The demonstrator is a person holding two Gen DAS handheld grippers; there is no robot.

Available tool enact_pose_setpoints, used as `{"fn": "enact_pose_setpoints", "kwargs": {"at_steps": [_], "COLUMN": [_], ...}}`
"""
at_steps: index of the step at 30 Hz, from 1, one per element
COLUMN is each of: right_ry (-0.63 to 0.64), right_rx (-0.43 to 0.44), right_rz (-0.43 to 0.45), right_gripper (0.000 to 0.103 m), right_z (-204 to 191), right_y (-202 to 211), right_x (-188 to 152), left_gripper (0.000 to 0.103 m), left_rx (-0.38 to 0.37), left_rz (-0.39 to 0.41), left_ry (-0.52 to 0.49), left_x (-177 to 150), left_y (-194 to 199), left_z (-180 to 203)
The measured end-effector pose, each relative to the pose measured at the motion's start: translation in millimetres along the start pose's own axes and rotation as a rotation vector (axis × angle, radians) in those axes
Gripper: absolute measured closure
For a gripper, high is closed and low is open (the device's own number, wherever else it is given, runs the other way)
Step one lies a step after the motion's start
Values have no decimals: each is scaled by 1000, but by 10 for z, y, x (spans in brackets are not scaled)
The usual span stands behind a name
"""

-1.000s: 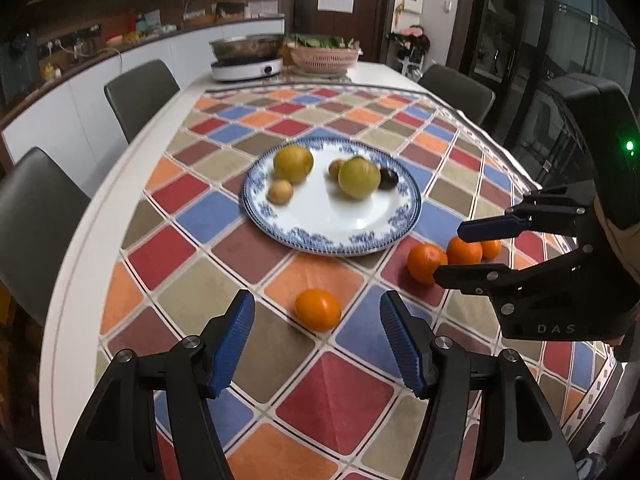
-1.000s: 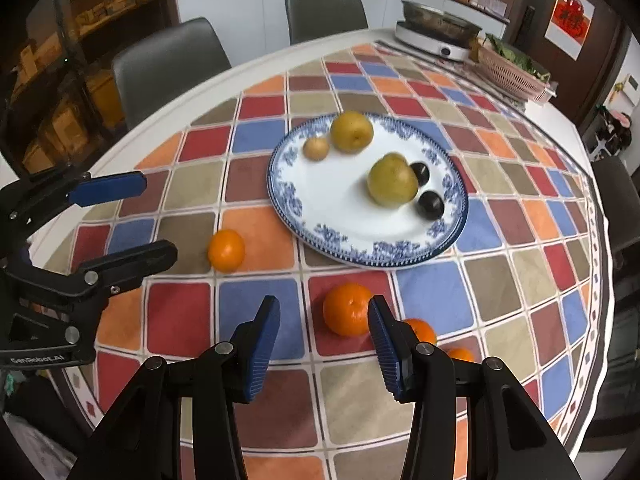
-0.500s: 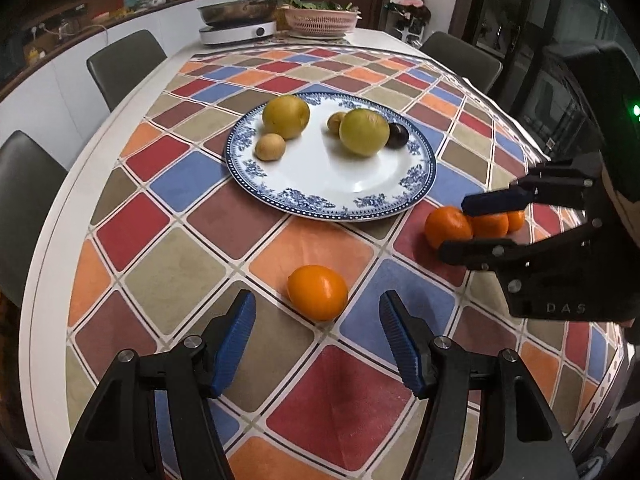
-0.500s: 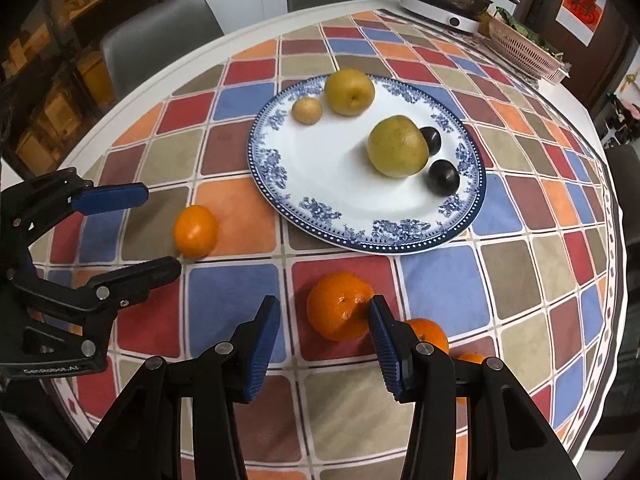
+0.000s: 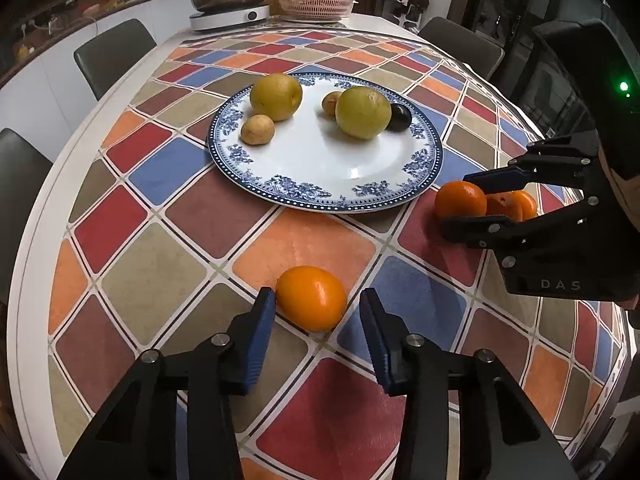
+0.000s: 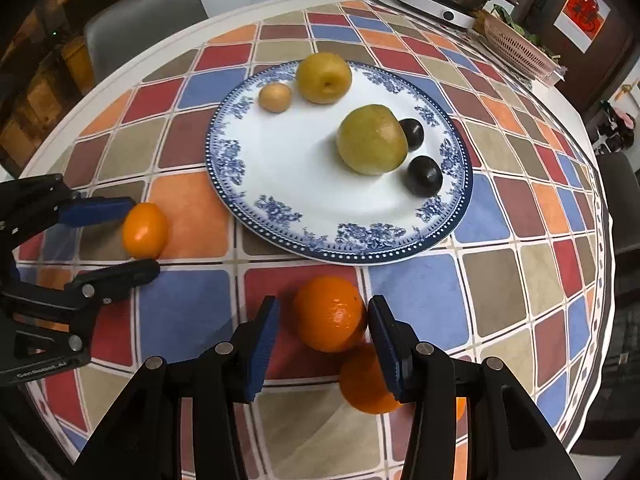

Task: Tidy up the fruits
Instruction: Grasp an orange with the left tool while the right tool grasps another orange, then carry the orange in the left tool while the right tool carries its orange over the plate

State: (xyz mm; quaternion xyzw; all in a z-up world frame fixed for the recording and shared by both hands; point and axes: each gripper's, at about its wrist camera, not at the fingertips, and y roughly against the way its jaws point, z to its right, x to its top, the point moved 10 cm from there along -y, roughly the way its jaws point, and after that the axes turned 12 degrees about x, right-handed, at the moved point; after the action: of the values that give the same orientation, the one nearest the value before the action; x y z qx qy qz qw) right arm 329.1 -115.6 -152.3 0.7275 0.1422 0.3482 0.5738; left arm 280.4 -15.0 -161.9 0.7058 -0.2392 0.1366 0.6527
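- The left tongs (image 5: 316,312) point steeply down at the desk (image 5: 36,216), their jaws closing around a smooth orange (image 5: 311,298) that lies on the checked cloth (image 5: 180,216) in front of the plate (image 5: 320,200).
- The left blue pad (image 5: 262,320) is at the skin of that orange; the right pad stands a little apart from it, so the fruit sits between them, not yet pinched.
- The right tongs (image 6: 324,332) are partly open and straddle a second orange (image 6: 329,314), which sits on a red square just below the plate's near rim.
- Its right pad (image 6: 382,328) is at the fruit's side; a gap shows at the left pad, so there is no firm grip.
- A third orange (image 6: 366,386) lies just behind the second one, partly hidden by the right finger; a sliver of another shows further back.
- In the left view those oranges sit clustered between the right tongs' fingers, just off the plate's right edge.
- The blue-and-white plate holds two yellow-green pears (image 6: 372,140), two small brown fruits (image 5: 257,129) and two dark plums (image 6: 425,176).
- One pear and one brown fruit are at the plate's left side; the other pear touches a plum near the right rim.
- Grey chairs (image 5: 114,54) stand round the desk, and a cooker (image 5: 230,16) and a pink basket (image 5: 316,4) sit at its far end.
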Motion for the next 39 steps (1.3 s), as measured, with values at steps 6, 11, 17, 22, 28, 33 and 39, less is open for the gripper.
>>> {"fn": "enact_pose_setpoints", "kwargs": {"at_steps": [6, 11, 17, 22, 28, 33, 39], "right_ry": [7, -12, -17, -23, -48, -64, -110], "right_rx": [-20, 14, 35, 42, 61, 69, 86], "right_rz": [-7, 20, 87, 165, 258, 315, 342], "right_gripper": [63, 63, 63, 63, 63, 63, 63], "right_z": [16, -37, -155, -218, -230, -181, -64], "right_y": [-45, -10, 173, 426, 725, 878, 867], "right_x": [-10, -20, 1, 48, 143, 245, 360], "left_gripper": [67, 67, 67, 67, 67, 67, 67], "left_rx": [-20, -29, -28, -33, -39, -33, -19], "left_rz": [-6, 13, 60, 120, 192, 235, 259], "left_ry": [25, 34, 40, 39, 31, 28, 16], "left_x": [4, 13, 80, 201, 403, 605, 832], "left_y": [-10, 51, 247, 483, 737, 821, 750], "left_z": [-34, -23, -18, 5, 32, 28, -34]}}
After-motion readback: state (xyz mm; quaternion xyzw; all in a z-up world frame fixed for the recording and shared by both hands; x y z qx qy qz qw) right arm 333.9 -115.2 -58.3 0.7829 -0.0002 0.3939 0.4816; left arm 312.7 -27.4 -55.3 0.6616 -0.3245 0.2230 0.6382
